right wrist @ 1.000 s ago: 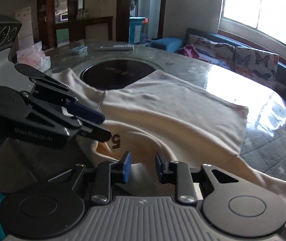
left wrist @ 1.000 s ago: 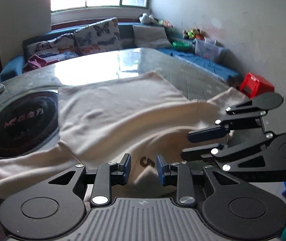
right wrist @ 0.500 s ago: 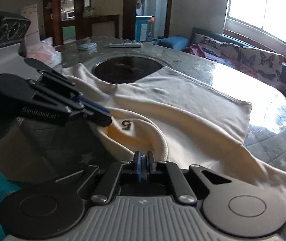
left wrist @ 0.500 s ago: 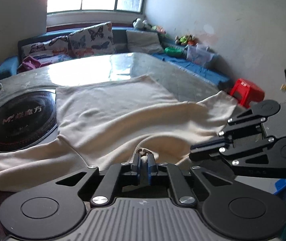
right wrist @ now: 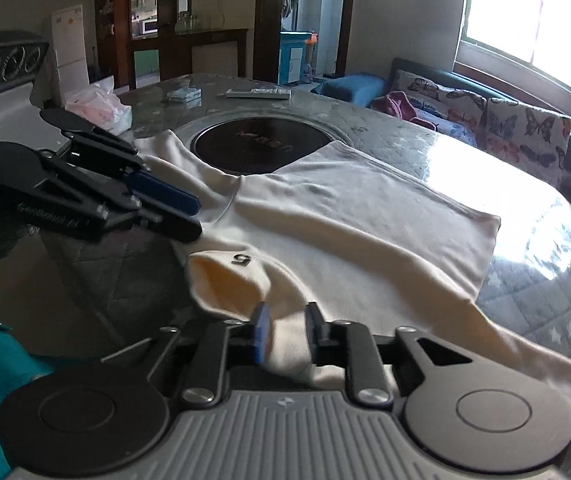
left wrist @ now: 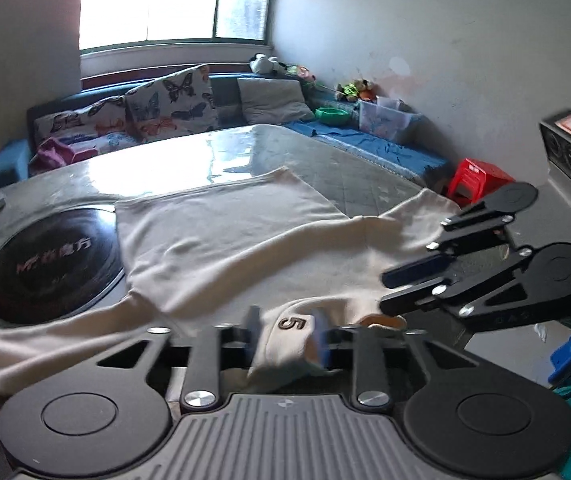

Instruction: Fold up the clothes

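Observation:
A cream long-sleeved top (left wrist: 237, 240) lies spread on the table, its collar with a "5" tag (left wrist: 291, 323) at the near edge. My left gripper (left wrist: 287, 338) is open, its fingers either side of the collar fabric. My right gripper (right wrist: 285, 336) is open too, with collar fabric between its fingers. The top also shows in the right wrist view (right wrist: 365, 216). Each gripper shows in the other's view: the right one (left wrist: 409, 284), the left one (right wrist: 181, 216).
A round black cooktop (left wrist: 49, 264) is set into the grey table (left wrist: 365, 184), partly under the top. A remote (right wrist: 257, 93) and a tissue pack (right wrist: 99, 110) lie at the far side. A sofa with cushions (left wrist: 165, 108) and a red stool (left wrist: 477, 180) stand beyond.
Both grippers were open, shut on the collar half a second ago, and have now opened again. The collar has dropped and lies slack between the fingers.

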Demonstrator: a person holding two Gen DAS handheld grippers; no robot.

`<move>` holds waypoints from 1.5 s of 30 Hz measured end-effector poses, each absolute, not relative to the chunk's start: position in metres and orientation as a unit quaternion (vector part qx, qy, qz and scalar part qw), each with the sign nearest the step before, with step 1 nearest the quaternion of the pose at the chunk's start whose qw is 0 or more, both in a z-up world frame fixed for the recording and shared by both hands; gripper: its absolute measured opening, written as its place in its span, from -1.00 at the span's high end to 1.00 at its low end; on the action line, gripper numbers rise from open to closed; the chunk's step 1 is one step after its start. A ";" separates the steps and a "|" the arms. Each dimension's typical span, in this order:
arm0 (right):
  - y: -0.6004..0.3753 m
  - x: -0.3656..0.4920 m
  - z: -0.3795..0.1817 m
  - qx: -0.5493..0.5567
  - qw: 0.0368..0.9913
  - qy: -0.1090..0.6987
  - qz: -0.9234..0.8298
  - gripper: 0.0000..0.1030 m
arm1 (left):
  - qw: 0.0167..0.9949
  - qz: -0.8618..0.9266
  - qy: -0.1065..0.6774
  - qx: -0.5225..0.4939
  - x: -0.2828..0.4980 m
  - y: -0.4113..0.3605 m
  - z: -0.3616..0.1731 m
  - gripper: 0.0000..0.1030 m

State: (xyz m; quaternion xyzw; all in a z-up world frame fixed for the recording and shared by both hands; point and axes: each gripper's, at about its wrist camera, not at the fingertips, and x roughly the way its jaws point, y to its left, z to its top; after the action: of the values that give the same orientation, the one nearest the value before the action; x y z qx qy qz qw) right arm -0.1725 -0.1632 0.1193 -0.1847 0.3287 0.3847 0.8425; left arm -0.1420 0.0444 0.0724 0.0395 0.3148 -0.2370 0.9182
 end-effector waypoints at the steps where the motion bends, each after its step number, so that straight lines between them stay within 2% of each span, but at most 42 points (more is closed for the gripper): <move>1: -0.160 -0.171 0.117 -0.188 0.841 0.330 0.386 0.52 | 0.916 -0.240 0.319 0.048 -0.140 0.039 0.069 0.24; 5: -0.147 -0.167 0.101 -0.210 0.830 0.338 0.390 0.49 | 0.907 -0.244 0.335 0.077 -0.130 0.023 0.053 0.26; 6: -0.145 -0.167 0.098 -0.215 0.830 0.339 0.388 0.52 | 0.905 -0.243 0.340 0.083 -0.128 0.021 0.049 0.39; 7: -0.144 -0.167 0.095 -0.221 0.829 0.340 0.385 0.53 | 0.903 -0.241 0.344 0.086 -0.126 0.020 0.045 0.66; 9: -0.145 -0.167 0.093 -0.224 0.830 0.342 0.380 0.66 | 0.903 -0.239 0.350 0.078 -0.123 0.023 0.042 0.81; 10: -0.145 -0.167 0.092 -0.223 0.830 0.343 0.379 0.87 | 0.903 -0.239 0.350 0.073 -0.123 0.025 0.042 0.87; 17: -0.163 -0.177 0.113 -0.201 0.839 0.328 0.386 0.94 | 0.911 -0.255 0.320 0.051 -0.141 0.040 0.062 0.89; 21: -0.165 -0.185 0.117 -0.215 0.826 0.332 0.403 0.94 | 0.905 -0.258 0.335 0.050 -0.142 0.043 0.056 0.89; 29: -0.172 -0.171 0.127 -0.187 0.825 0.340 0.412 0.81 | 0.894 -0.267 0.353 0.066 -0.138 0.040 0.054 0.85; 36: -0.173 -0.148 0.099 -0.183 0.837 0.363 0.365 0.79 | 0.916 -0.249 0.314 0.029 -0.115 0.040 0.079 0.78; 41: -0.183 -0.149 0.098 -0.186 0.838 0.369 0.357 0.77 | 0.905 -0.247 0.345 0.018 -0.090 0.026 0.057 0.77; 45: -0.193 -0.133 0.109 -0.166 0.868 0.342 0.319 0.70 | 0.896 -0.241 0.374 0.011 -0.084 0.020 0.037 0.77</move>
State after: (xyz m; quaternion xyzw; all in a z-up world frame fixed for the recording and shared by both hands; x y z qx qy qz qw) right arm -0.1330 -0.1927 0.1088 -0.1658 0.3416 0.3193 0.8683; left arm -0.0840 0.0197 0.0370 0.0107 0.3736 -0.2408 0.8957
